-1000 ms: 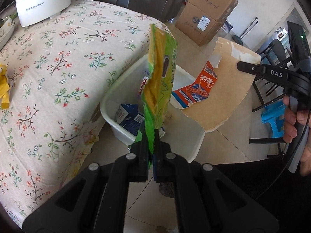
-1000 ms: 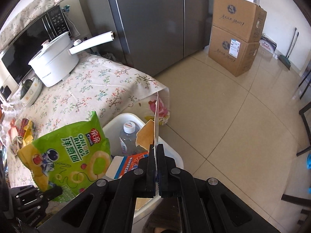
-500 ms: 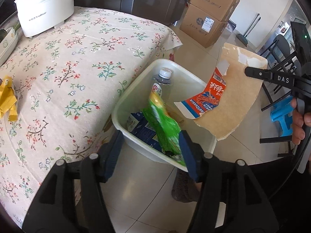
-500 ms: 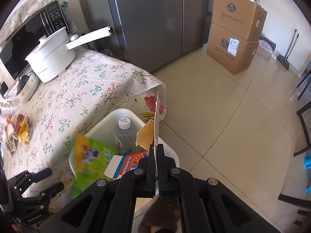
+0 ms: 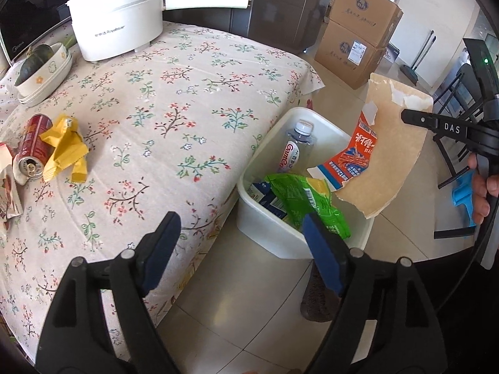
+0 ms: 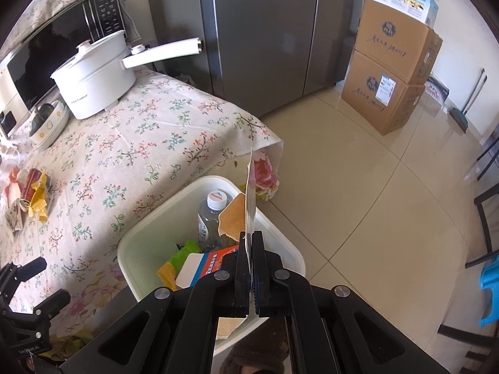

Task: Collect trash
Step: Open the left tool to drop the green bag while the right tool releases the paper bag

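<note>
My left gripper [image 5: 238,237] hangs over the table's edge beside the white bin [image 5: 268,227]. Its jaws are opening and nothing is between them. The green snack bag [image 5: 307,199] lies in the bin on top of a blue carton, next to a water bottle [image 5: 296,152]. My right gripper [image 6: 251,240] is shut on a torn cardboard piece [image 5: 393,155] with an orange printed flap, held upright over the bin's far side. On the tablecloth at the left lie a red can [image 5: 32,146] and a crumpled yellow wrapper [image 5: 64,149].
A white pot [image 5: 115,25] and stacked bowls [image 5: 43,68] stand at the back of the floral table. Two cardboard boxes [image 5: 358,40] sit on the tiled floor by the fridge [image 6: 265,31]. A blue stool [image 5: 463,193] and dark chair legs are at the right.
My left gripper opened and the green snack bag fell into the bin. That hand then drew back toward the table. My right gripper kept its grip on the cardboard and shifted slightly.
</note>
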Tool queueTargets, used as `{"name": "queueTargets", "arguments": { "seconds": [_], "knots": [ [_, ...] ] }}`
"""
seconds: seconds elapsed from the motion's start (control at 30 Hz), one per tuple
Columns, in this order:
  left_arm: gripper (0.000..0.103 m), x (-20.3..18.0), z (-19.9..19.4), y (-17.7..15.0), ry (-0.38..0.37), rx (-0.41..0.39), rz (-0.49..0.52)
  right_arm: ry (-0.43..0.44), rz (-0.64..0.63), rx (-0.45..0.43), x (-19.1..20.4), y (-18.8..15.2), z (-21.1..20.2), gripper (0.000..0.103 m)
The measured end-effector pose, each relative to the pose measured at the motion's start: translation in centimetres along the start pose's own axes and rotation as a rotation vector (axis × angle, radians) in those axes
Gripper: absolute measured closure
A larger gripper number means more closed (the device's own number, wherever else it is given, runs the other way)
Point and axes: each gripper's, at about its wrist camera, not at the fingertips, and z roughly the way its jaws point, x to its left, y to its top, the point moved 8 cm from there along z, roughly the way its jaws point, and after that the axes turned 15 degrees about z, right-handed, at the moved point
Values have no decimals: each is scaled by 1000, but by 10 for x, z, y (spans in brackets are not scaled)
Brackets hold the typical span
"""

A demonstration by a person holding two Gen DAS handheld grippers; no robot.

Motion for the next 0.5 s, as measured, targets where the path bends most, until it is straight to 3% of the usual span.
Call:
{"name": "queueTargets", "arguments": {
  "seconds": [0.33,0.4,0.47,0.5],
  "knots": [
    [22,22,-15,-10,25,-17,-36,52,-1,47,31,-6,8,96],
    [22,25,-18,-12,29,-18,-43,57,17,63,31,-7,9,84],
    [22,29,-21,-14,34,-20,-48,66,42,66,30,-7,8,59],
    [22,31,-22,-15,37,-21,-50,78,53,63,31,-6,6,55]
  ]
}}
